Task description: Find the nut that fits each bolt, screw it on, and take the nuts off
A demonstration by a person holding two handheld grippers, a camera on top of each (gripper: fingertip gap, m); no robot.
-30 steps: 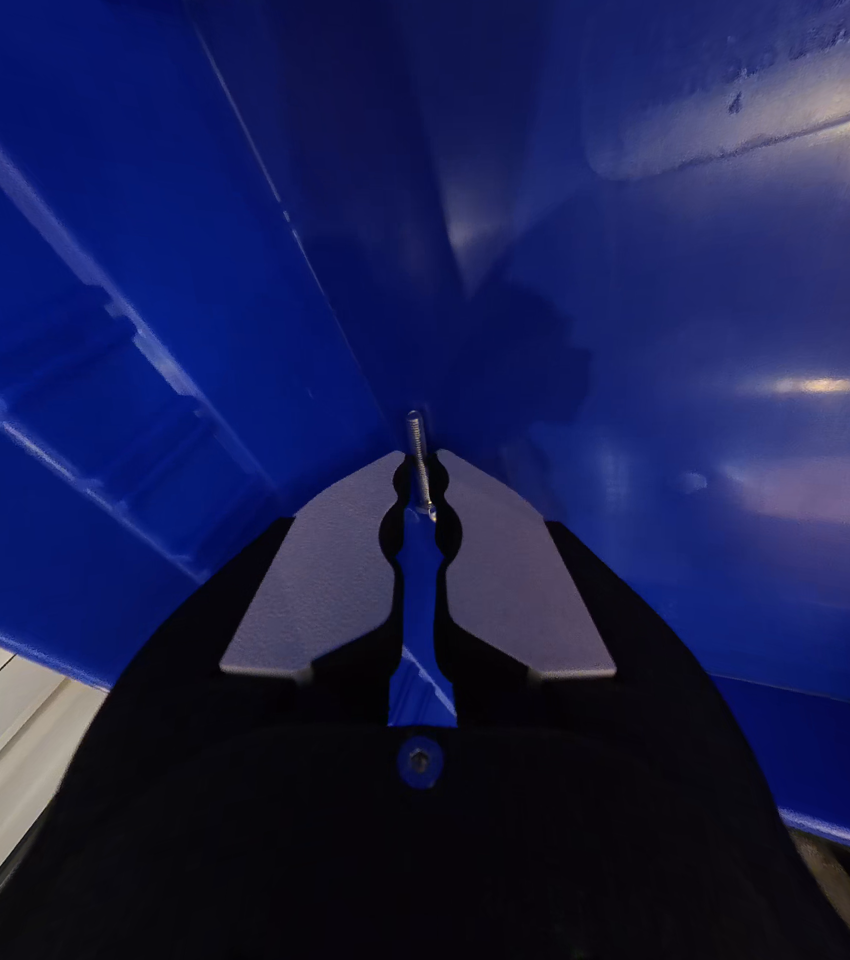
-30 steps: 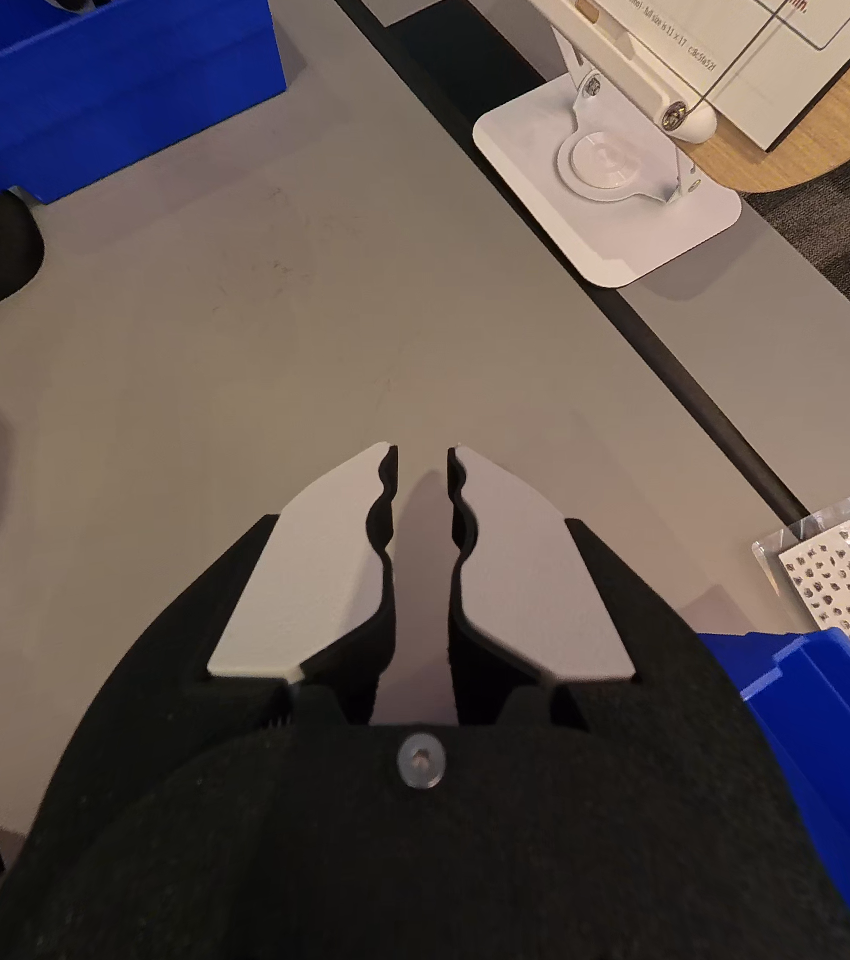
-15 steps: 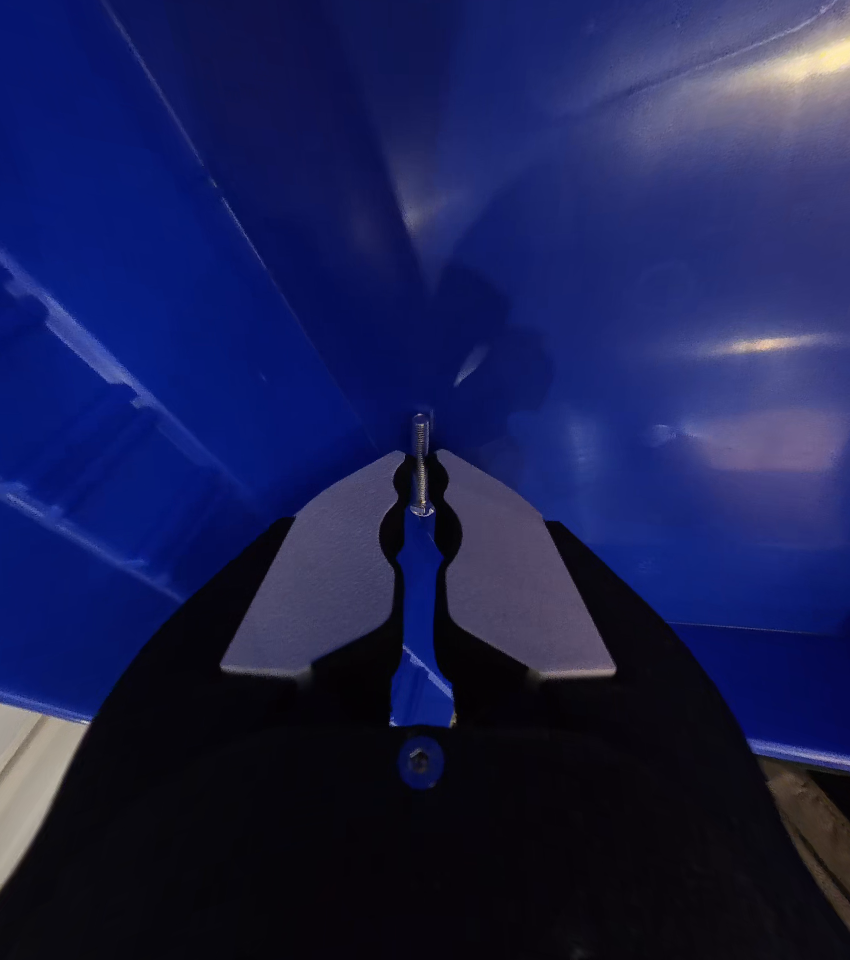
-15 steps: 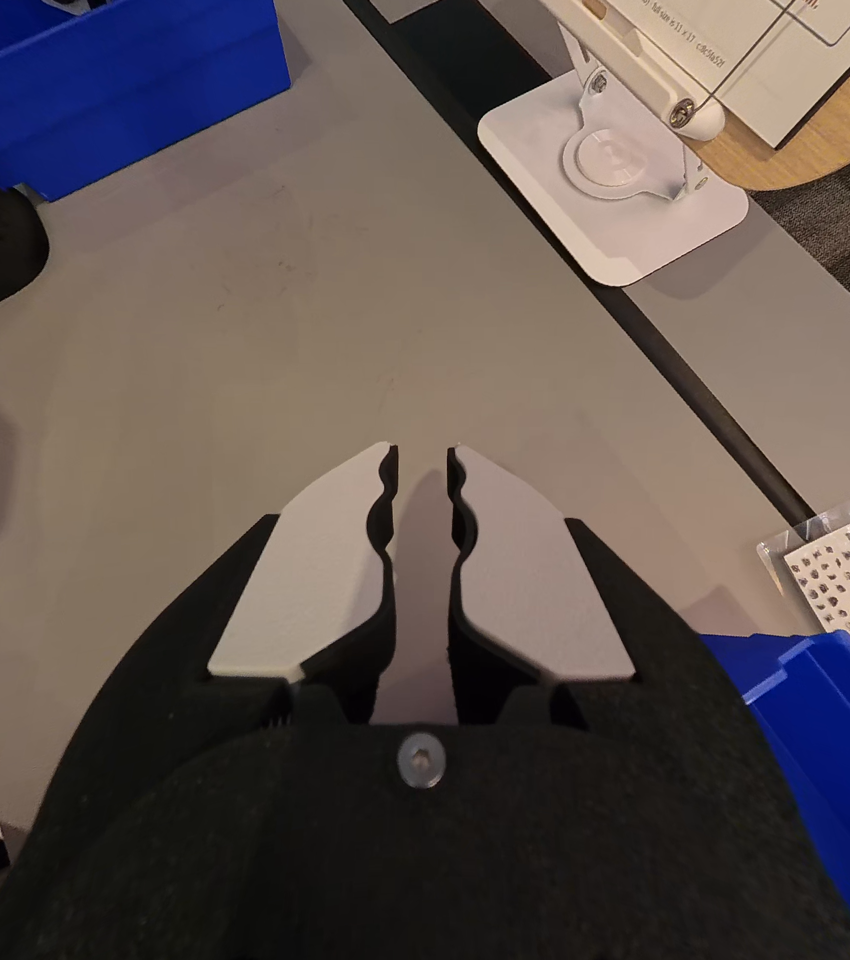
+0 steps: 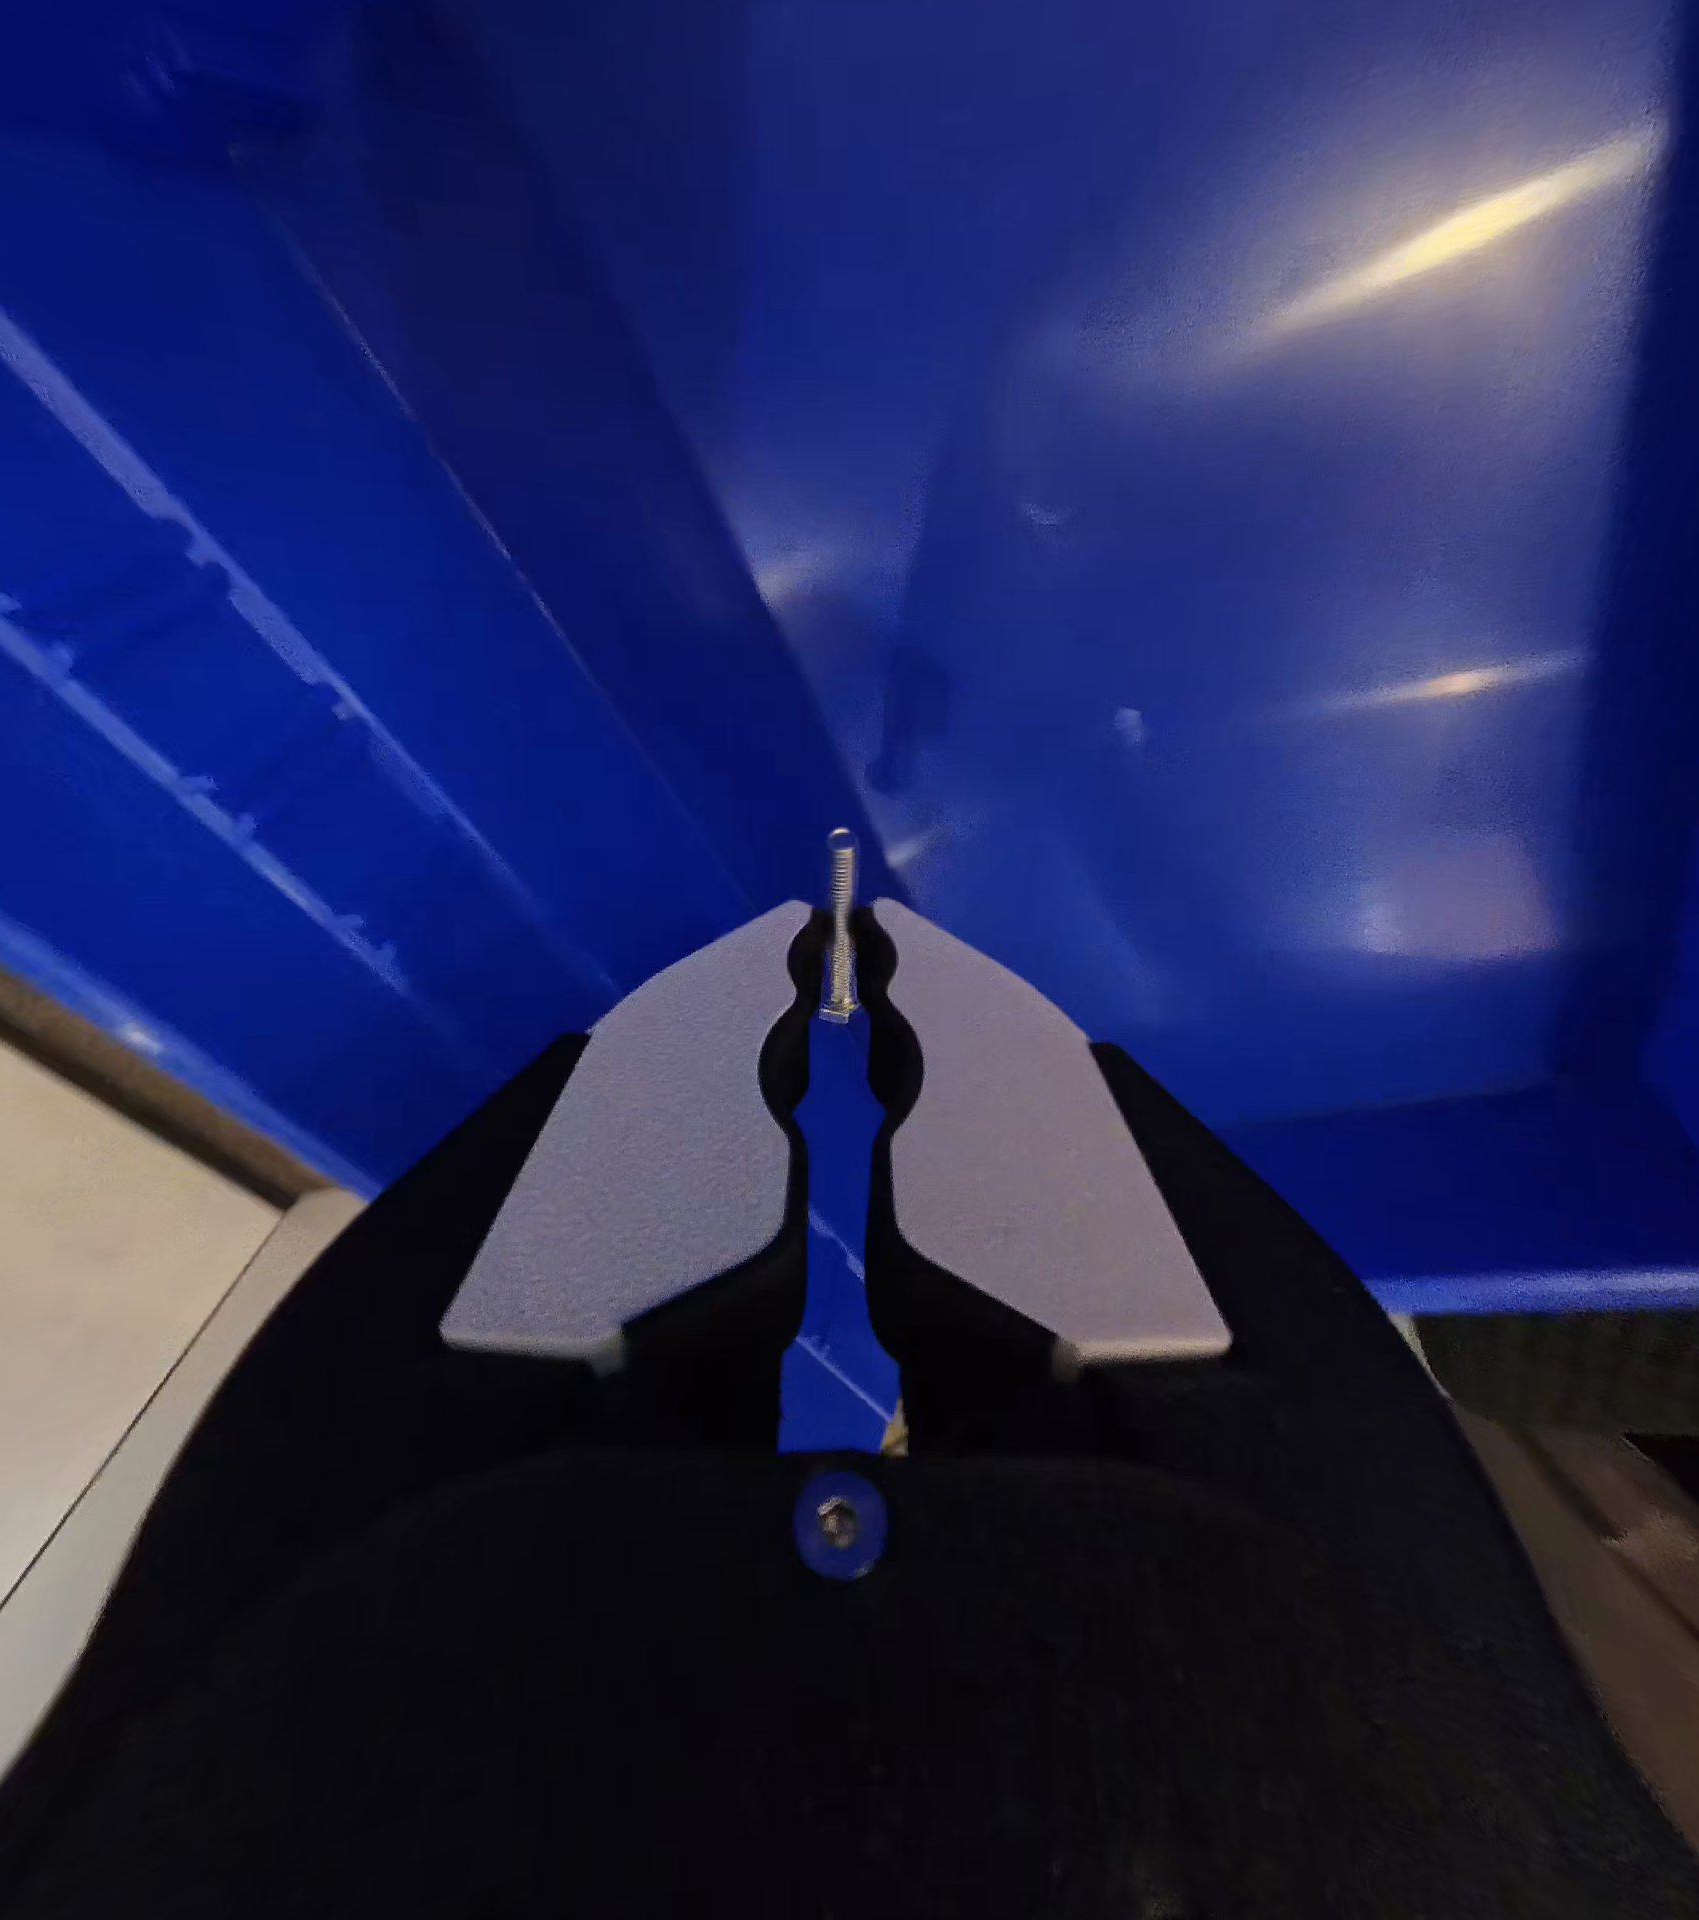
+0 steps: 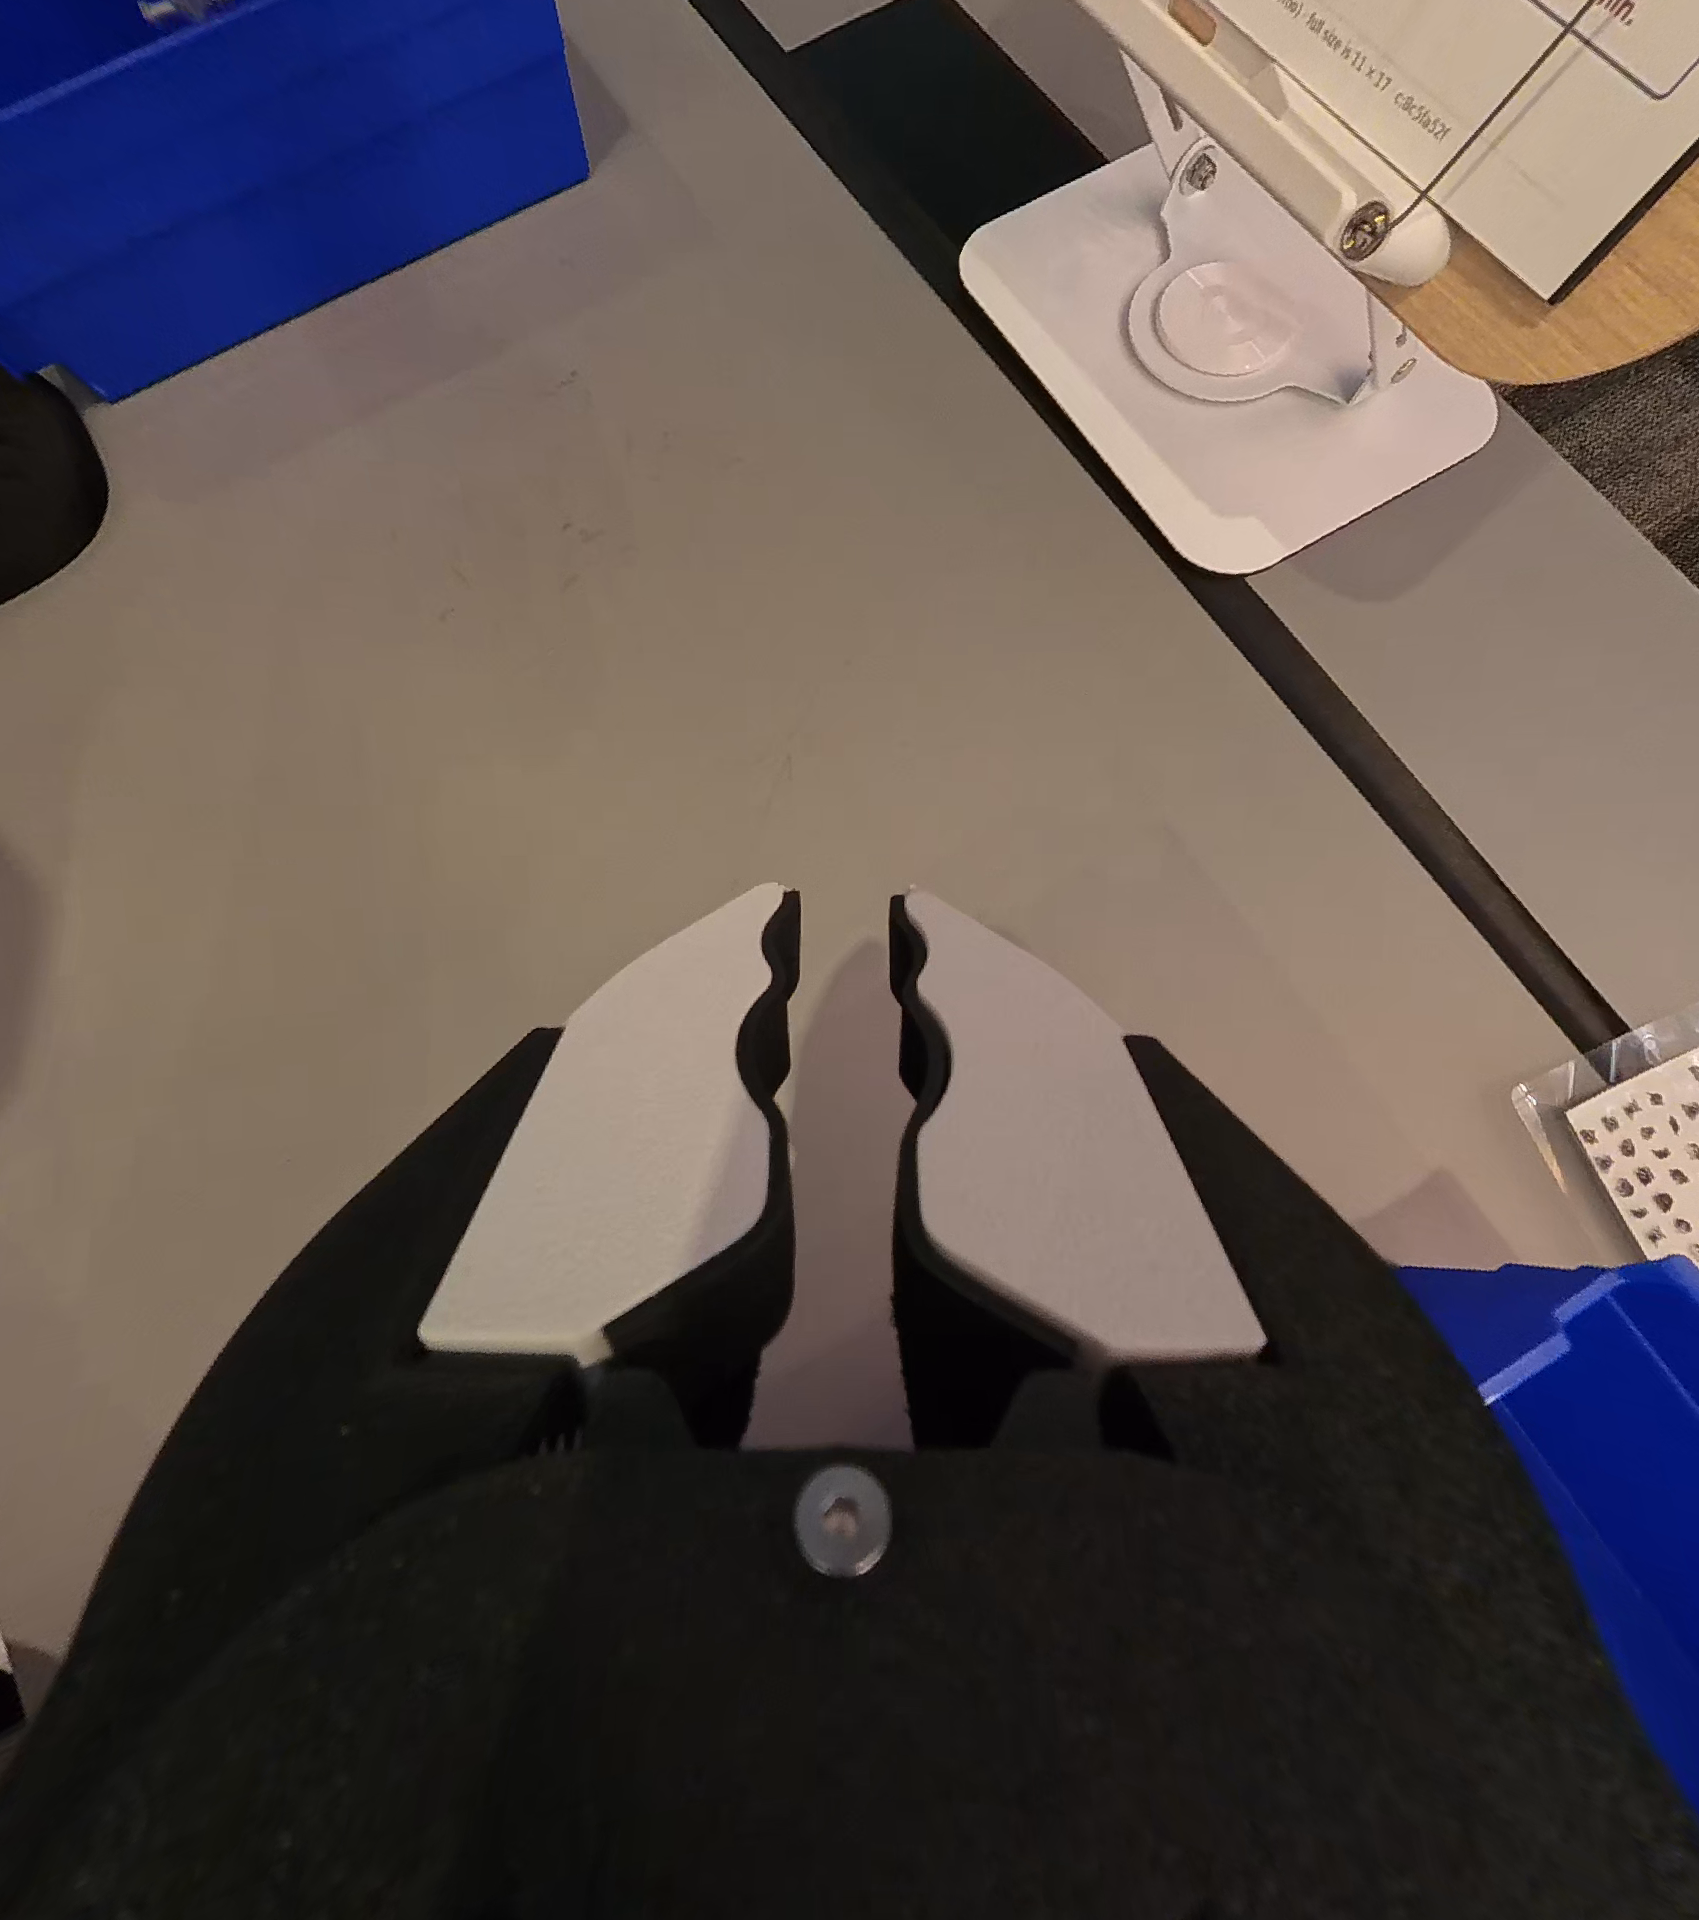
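Left tongs (image 5: 840, 914) grip bolt (image 5: 839, 925) — right tongs (image 6: 845, 909) parted, empty.

The right gripper (image 6: 845, 904) hangs over a bare stretch of the grey desk (image 6: 512, 675), its fingers slightly apart with nothing between them. A blue bin (image 6: 232, 177) sits at the far left, another blue bin (image 6: 1655, 1475) near right, a white stand (image 6: 1229, 395) far right, beside a bagged sheet (image 6: 1697, 1132).

Blue bin walls (image 5: 1188, 520) crowd the left fingers (image 5: 668, 1122); bare grey table (image 6: 512, 727) lies ahead of the right fingers (image 6: 1063, 1143), a white stand (image 6: 1229, 416) beyond.
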